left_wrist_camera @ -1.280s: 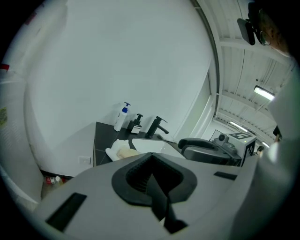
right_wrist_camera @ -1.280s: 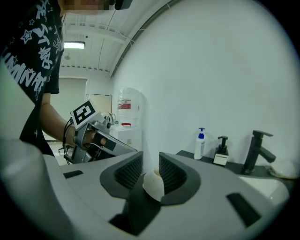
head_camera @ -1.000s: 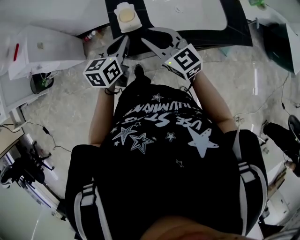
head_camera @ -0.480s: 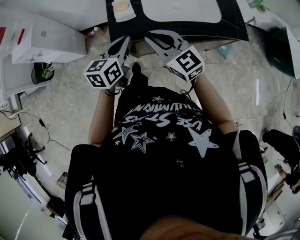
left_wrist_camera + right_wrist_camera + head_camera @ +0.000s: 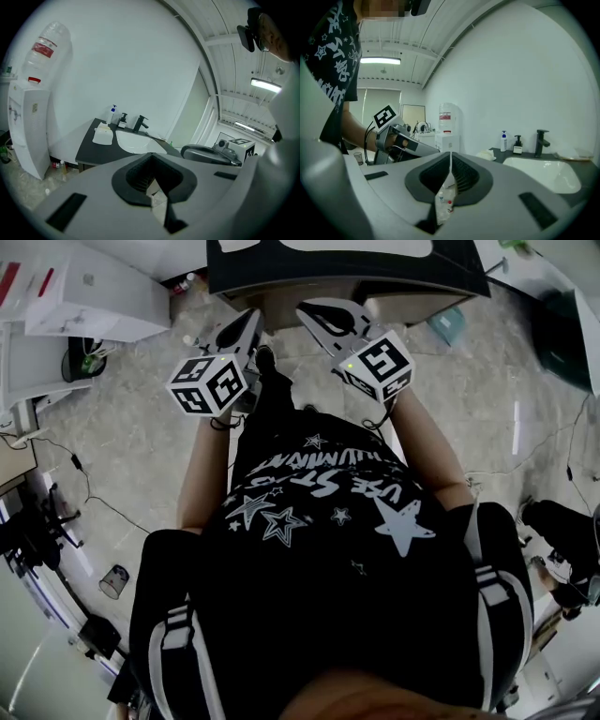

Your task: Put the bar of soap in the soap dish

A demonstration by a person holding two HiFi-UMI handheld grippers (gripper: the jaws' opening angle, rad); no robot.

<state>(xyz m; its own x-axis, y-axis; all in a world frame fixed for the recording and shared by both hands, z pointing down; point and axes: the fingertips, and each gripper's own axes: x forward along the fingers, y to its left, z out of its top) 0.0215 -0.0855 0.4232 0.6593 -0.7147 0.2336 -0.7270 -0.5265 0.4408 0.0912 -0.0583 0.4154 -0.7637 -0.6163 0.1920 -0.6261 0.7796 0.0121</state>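
Observation:
The white soap dish (image 5: pixel 103 136) sits on the dark counter (image 5: pixel 91 147) left of the sink (image 5: pixel 133 143), with the pale bar of soap (image 5: pixel 102 128) lying in it. From the right gripper view the dish (image 5: pixel 487 153) shows far off on the same counter. Both grippers hang in the air well back from the counter, in front of the person's chest. My left gripper (image 5: pixel 251 313) (image 5: pixel 152 155) has its tips together and nothing between them. My right gripper (image 5: pixel 302 307) (image 5: pixel 452 152) is shut and empty.
A black faucet (image 5: pixel 139 123) and two pump bottles (image 5: pixel 117 117) stand at the back of the counter. A white water dispenser (image 5: pixel 28 126) with a bottle on top stands left of it. Cables and small items lie on the floor (image 5: pixel 103 456).
The person has stepped back from the counter. In the head view the counter slid to the top edge and the soap dish left the frame. Both grippers stayed in front of the chest.

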